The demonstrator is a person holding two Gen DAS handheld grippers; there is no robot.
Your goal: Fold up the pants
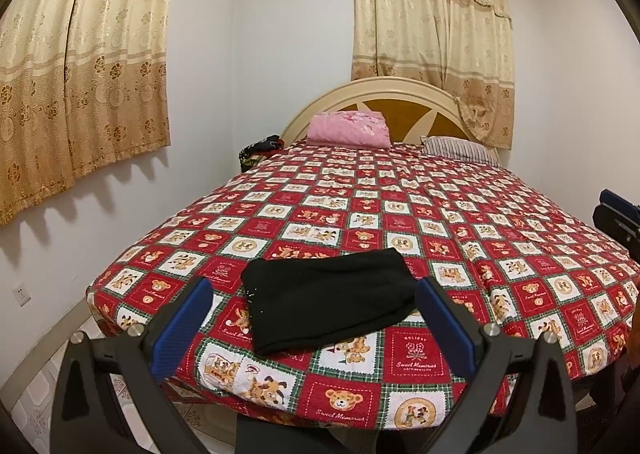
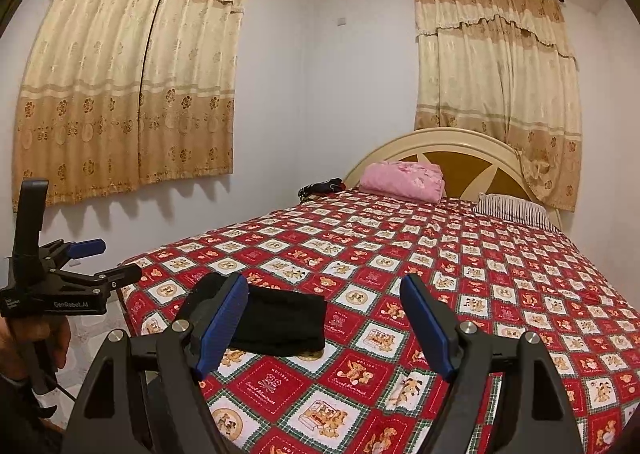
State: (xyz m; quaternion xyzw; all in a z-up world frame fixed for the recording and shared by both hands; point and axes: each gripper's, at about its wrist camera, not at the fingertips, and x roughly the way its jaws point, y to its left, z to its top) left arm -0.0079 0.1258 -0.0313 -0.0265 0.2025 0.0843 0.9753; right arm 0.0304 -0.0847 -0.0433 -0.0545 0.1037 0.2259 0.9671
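Here the black pants point(image 1: 326, 298) lie as a compact bundle at lower centre on the bed point(image 1: 500, 238), soft, light and limp. Both the left gripper point(image 1: 314, 308) and right gripper point(image 2: 324, 320) are spread wide, holding nothing. A pinch at an outer edge or corner would likely serve best, since the cloth will sag.

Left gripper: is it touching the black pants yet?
Apart. In the left wrist view, the left gripper is open and above the bed's near edge; the folded pants lie flat beyond its fingertips, untouched.
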